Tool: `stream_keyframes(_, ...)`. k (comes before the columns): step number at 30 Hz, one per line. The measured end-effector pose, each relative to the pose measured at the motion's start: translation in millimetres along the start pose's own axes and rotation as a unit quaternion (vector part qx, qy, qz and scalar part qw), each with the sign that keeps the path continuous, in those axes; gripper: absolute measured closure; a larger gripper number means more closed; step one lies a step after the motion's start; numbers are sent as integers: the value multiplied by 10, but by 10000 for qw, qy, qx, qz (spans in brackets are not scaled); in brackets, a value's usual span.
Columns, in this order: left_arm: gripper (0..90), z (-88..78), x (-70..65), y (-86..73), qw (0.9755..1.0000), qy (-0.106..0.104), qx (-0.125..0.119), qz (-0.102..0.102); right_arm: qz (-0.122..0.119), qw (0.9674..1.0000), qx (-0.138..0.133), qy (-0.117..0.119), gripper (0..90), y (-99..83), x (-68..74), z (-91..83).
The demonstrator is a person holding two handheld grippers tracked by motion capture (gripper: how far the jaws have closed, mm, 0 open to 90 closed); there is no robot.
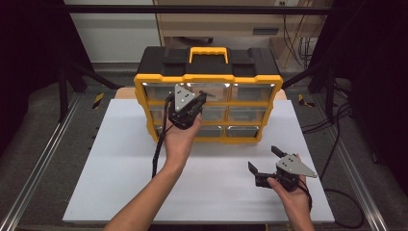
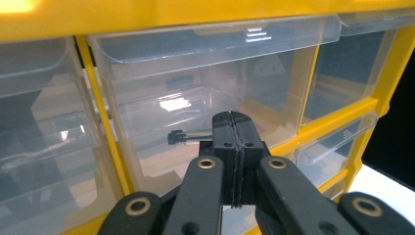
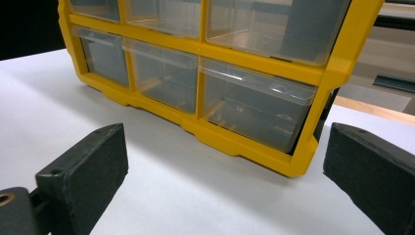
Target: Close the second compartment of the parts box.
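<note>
Your left gripper (image 2: pixel 234 122) has its jaws pressed flat together with nothing between the pads, the tips right up against the clear front of the middle drawer (image 2: pixel 205 112) in the cabinet's centre column. In the high view that gripper (image 1: pixel 192 103) sits in front of the upper-middle part of the yellow drawer cabinet (image 1: pixel 144 96), your hand wrapped under it and its cable (image 1: pixel 161 139) trailing down toward you. Just past the tips, inside that drawer, a small dark metal part (image 2: pixel 178 137) lies behind the clear plastic. Whether the tips touch the drawer front or stop just short cannot be told. To either side of the tips, yellow frame bars (image 2: pixel 100 112) separate that drawer from its neighbours, and the lip of the drawer above hangs over the tips.

Your right gripper (image 1: pixel 262 161) rests low on the white table (image 1: pixel 120 163), well apart from the cabinet, its jaws spread wide and empty. Looking along those jaws (image 3: pixel 215 186), bare table lies between them, and beyond it stands the cabinet's bottom corner (image 3: pixel 298 166) with the lowest row of clear drawers (image 3: pixel 254 105).

Behind the cabinet are a black top with a yellow carry handle (image 1: pixel 208 50), and dark frame rails at both sides of the table.
</note>
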State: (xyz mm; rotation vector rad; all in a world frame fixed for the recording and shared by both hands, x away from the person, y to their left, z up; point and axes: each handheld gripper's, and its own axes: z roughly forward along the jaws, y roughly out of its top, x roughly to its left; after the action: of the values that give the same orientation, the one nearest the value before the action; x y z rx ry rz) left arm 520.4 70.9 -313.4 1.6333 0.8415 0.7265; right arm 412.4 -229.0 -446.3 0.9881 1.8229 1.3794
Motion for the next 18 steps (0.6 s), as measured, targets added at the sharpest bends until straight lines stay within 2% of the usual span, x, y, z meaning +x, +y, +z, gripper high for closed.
stream_keyframes(18,898,31,29,-5,10000,45,12,-22,-1,10000,-4,3,31,0,3,-2)
